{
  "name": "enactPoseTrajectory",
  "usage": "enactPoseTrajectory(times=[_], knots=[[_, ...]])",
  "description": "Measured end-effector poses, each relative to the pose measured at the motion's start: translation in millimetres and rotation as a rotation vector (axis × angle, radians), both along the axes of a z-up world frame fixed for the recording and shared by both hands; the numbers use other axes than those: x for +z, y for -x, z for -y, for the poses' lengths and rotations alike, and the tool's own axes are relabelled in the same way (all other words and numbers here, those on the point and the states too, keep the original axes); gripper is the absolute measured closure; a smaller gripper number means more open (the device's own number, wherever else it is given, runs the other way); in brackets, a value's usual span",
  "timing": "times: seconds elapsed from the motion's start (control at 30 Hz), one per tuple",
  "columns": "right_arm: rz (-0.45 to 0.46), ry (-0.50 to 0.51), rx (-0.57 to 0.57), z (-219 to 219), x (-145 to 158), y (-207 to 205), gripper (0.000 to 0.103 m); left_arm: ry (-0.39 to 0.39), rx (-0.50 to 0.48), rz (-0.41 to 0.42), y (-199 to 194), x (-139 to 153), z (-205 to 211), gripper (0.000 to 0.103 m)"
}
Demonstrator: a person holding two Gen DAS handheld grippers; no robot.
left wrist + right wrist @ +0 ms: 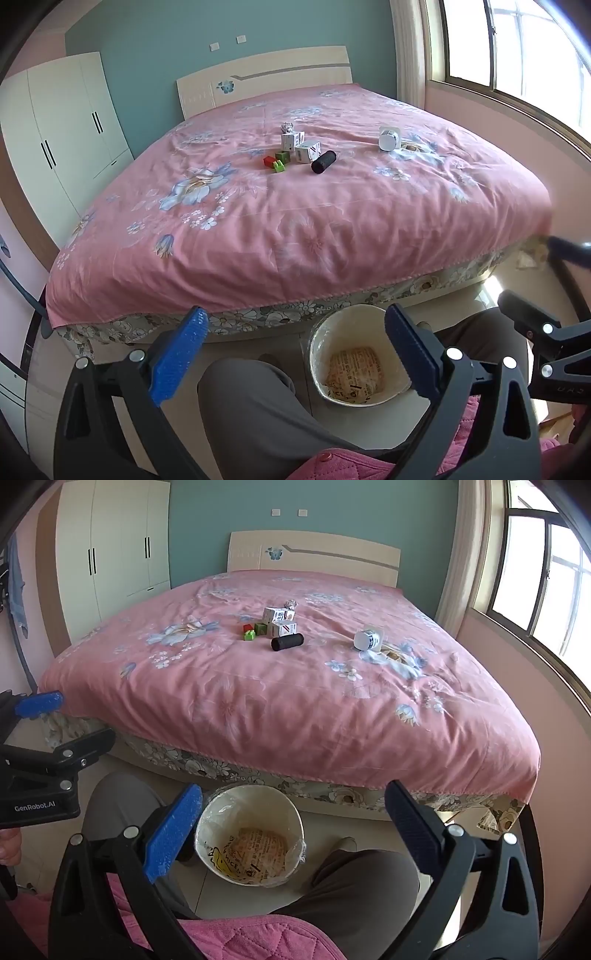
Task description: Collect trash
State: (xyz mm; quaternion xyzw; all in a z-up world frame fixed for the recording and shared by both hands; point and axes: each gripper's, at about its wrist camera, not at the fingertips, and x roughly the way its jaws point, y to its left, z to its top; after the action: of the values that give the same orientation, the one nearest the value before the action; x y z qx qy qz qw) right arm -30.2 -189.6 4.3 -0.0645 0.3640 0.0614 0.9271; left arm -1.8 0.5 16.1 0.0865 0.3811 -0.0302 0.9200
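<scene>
Trash lies near the middle of a pink flowered bed [295, 236] [280, 701]: two small white boxes [301, 146] [280, 622], a black cylinder [324, 161] [287, 641], small red and green blocks [276, 162] [253, 630], a crumpled foil ball [286, 127] and a white bottle [388, 138] [367, 638] lying apart on the right. A lined bin [325, 343] [214, 812] stands on the floor at the bed's foot, paper at its bottom. My left gripper [295, 328] and right gripper [295, 805] hang open and empty, low over the bin and far from the trash.
A person's grey-trousered knees [258, 398] [369, 878] and pink quilted top [258, 938] flank the bin. A white wardrobe [62, 122] [118, 542] stands at the left, a window [517, 48] [546, 568] at the right. Each gripper shows at the edge of the other's view.
</scene>
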Motion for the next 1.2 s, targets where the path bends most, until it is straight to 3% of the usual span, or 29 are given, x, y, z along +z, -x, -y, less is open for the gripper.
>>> enactPoseTrajectory(times=[1.2], knots=[[0.0,-0.01,0.001,-0.7,2.0,-1.8,0.006,0.005,0.001,0.001,1.6,-0.2,0.2,0.005]])
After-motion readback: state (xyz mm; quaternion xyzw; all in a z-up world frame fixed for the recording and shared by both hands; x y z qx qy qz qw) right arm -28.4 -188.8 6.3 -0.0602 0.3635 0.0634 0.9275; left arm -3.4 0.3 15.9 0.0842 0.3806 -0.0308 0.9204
